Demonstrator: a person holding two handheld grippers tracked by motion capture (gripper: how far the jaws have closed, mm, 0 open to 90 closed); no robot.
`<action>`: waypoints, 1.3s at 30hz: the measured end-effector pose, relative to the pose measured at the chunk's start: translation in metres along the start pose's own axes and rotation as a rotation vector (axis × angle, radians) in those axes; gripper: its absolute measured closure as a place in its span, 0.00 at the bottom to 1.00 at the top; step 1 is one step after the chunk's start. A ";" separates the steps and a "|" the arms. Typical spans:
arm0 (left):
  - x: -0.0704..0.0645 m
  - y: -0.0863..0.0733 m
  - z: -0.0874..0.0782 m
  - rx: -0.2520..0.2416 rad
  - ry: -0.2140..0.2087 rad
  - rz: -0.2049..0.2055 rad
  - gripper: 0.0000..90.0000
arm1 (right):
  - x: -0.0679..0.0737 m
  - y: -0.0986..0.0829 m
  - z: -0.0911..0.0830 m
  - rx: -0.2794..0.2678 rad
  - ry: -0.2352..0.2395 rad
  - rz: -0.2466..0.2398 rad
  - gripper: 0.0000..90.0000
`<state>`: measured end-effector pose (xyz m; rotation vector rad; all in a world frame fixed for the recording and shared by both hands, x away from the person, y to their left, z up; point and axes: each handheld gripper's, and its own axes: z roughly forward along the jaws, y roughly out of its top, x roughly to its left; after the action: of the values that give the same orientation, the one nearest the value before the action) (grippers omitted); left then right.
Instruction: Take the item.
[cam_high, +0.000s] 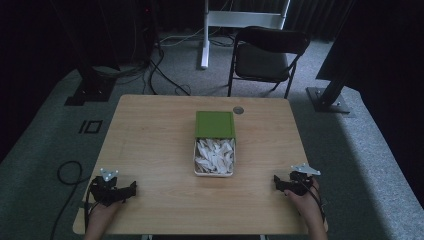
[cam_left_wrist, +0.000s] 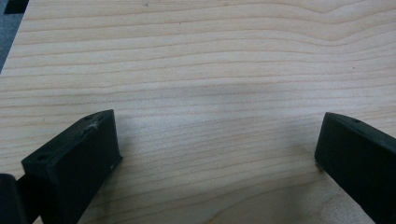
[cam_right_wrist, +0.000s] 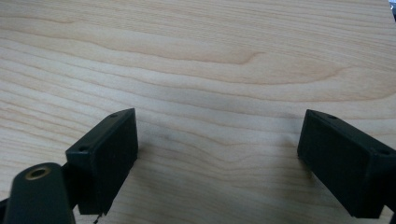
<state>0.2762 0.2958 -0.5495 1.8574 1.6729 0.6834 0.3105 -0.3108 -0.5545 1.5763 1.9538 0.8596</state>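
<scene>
1. The box (cam_high: 214, 150) sits near the middle of the wooden table (cam_high: 150, 145), a little toward its far edge, and is the thing nearest to both grippers
2. Its green lid (cam_high: 215, 124) is slid or tipped toward the far side and covers the far part of the box, while the near part lies open
3. The open part is filled with white folded paper pieces (cam_high: 215, 156) heaped loosely up to the pale rim
4. Just beyond the lid, near the far edge of the table, a small round grey fitting (cam_high: 238, 110) is set into the wood
5. The left gripper (cam_high: 131, 188) rests on the table near the near-left corner, well apart from the box, with a hand (cam_high: 102, 212) behind it
6. In the left gripper view its two black jaws stand wide apart over bare wood grain with nothing between them
7. The right gripper (cam_high: 276, 183) rests near the near-right corner, also well apart from the box, held by the other hand (cam_high: 306, 200)
8. In the right gripper view its jaws are likewise spread wide over bare wood, gripping nothing
9. Beyond the table a dark folding chair (cam_high: 267, 55) stands on the grey carpet (cam_high: 360, 150), with black cables (cam_high: 160, 70) trailing across the floor at the far left
</scene>
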 end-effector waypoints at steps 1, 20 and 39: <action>0.000 0.000 0.000 0.000 0.000 0.000 0.01 | 0.000 0.000 0.000 0.000 0.000 0.000 0.13; 0.000 0.000 0.000 0.000 0.000 0.000 0.01 | 0.000 0.000 0.000 0.000 0.000 0.000 0.13; 0.000 0.000 0.000 0.000 0.000 0.000 0.01 | 0.004 0.004 -0.002 -0.016 0.017 0.022 0.15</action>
<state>0.2762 0.2959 -0.5495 1.8576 1.6730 0.6833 0.3109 -0.3070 -0.5507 1.5889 1.9397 0.8977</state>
